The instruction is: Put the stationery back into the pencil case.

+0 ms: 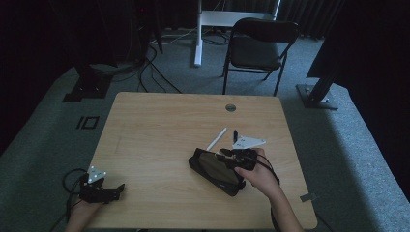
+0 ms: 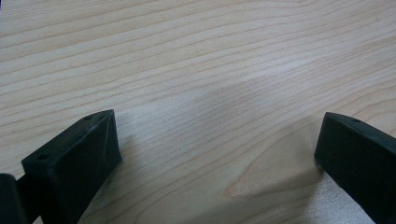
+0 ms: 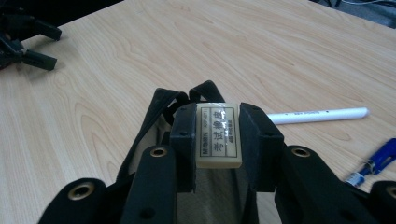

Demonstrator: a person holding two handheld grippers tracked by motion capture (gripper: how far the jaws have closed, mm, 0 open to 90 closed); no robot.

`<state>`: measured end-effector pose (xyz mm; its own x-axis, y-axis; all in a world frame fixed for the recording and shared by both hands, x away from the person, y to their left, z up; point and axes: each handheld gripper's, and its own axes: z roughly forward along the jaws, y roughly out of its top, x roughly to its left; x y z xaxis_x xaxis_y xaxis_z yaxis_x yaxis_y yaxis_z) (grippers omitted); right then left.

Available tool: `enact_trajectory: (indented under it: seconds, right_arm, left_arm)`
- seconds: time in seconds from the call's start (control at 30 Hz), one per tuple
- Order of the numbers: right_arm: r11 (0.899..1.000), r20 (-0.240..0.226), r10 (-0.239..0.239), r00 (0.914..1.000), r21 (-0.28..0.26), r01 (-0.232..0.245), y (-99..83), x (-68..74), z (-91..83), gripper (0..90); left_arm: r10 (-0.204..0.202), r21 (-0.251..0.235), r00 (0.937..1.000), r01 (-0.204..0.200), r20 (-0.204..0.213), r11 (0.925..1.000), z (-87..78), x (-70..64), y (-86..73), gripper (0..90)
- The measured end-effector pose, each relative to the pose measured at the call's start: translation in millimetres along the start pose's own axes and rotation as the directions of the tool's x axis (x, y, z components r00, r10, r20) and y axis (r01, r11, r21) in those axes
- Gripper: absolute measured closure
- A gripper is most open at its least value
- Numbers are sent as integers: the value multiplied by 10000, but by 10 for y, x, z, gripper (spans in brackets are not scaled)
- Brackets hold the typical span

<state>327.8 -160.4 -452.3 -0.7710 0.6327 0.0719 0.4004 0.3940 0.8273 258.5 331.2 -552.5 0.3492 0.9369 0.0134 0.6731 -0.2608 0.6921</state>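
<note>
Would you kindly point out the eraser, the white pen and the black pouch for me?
eraser (image 3: pixel 218 135): right gripper view, middle of its printed label, between the jaws.
white pen (image 3: pixel 317 114): right gripper view, middle of its barrel, lying on the table.
black pouch (image 1: pixel 212 169): high view, its top face beside the hand.

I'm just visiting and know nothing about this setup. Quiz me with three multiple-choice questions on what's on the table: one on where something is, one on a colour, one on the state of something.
1. Where is the white pen?
A. inside the pouch
B. on the table beyond the pouch
C. on the chair

2. What colour is the pouch?
A. black
B. red
C. yellow

3. What is the right hand-held gripper doing?
A. gaping over bare wood
B. clamping the pen
C. pinching an eraser

Answers: 1 B, the pen lies on bare wood past the pouch. 2 A, its fabric is black. 3 C, the jaws press both sides of the eraser above the pouch.
</note>
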Motion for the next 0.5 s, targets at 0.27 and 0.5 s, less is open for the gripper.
enact_trajectory:
  seconds: [0.27, 0.5]
  right_arm:
    - [9987, -352, -364, 9987, 344, 376, 0, 83, 81, 682]
    - [9953, -532, -577, 9969, 750, 616, 6, 126, 170, 682]
  left_arm:
    - [3, 2, 10000, -3, 1, 10000, 0, 0, 0, 1]
    - [1, 0, 10000, -1, 0, 10000, 0, 0, 0, 1]
